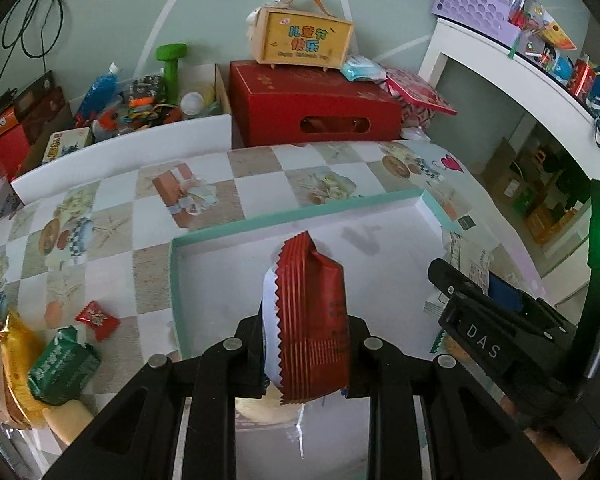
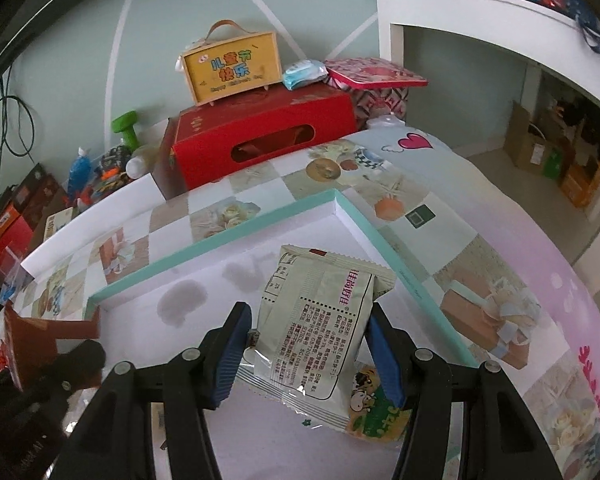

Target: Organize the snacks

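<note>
My left hand-held gripper pinches a red snack packet. My right hand-held gripper clamps a pale printed snack pouch. Both hang over the teal-rimmed tray.

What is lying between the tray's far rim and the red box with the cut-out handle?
Only bare patterned tablecloth lies between the tray rim and the red box; both wrist views show it.

I see a table covered with a checked cloth printed with seashells and flowers. A shallow white tray with a teal rim lies on it. Left of the tray, on the cloth, a small red sweet packet sits near a green snack packet and a gold-wrapped snack at the edge of my left view. A red box with a slot stands at the table's far edge.
</note>
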The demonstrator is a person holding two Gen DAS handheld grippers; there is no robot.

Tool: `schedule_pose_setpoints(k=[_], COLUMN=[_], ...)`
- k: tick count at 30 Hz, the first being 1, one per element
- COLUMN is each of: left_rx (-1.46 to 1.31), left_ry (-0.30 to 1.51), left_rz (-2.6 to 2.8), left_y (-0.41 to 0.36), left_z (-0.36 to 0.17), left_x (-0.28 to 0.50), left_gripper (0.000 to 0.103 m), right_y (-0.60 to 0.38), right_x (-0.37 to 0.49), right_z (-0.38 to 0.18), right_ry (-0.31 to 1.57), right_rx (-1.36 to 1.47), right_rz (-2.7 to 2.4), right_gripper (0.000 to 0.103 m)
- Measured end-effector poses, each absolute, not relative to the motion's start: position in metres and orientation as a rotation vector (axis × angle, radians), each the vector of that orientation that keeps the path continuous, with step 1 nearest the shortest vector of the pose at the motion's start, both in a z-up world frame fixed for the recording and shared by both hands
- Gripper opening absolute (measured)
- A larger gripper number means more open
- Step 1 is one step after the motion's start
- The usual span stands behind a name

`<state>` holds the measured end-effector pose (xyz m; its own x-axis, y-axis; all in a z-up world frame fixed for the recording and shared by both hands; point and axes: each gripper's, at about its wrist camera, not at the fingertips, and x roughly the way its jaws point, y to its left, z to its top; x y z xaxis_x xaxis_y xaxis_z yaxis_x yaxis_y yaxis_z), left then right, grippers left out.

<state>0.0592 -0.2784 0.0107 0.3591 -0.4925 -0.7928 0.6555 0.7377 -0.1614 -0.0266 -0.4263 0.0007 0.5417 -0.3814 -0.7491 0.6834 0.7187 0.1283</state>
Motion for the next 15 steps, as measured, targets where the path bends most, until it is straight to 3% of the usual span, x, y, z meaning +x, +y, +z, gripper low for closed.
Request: schedule_pose_setpoints(k=[6,7,10,15], left_rx=[0.202,0.199,0.199,0.205], left_ry=[0.95,0.953,0.958,0.945], left_rz=[-0.749,-0.746,-0.73,-0.705], left_y=[-0.2816,-0.2813,-0.2796,-0.2748], left_z=[0.0084,0.0085,0.0106,0.015], left_x=[0.0575,0.0577,0.0584,0.0604], left_gripper=[0.025,0.029,0.063,0.065], right_y=[-0.4251,-0.4247,-0.4243,-0.4219], right_x=[-0.0266,-0.0262,-0.024,-0.022], right_z=[0.001,0.0011,-0.0002,-0.0003], right_ry=[0.767,0.768,0.775,0.786], right_rx=[0.434,0.433,0.434,0.423], right_rz=[-0.654,-0.653,-0.645,-0.641], right_gripper=[0.061,0.062,0.063,0.063])
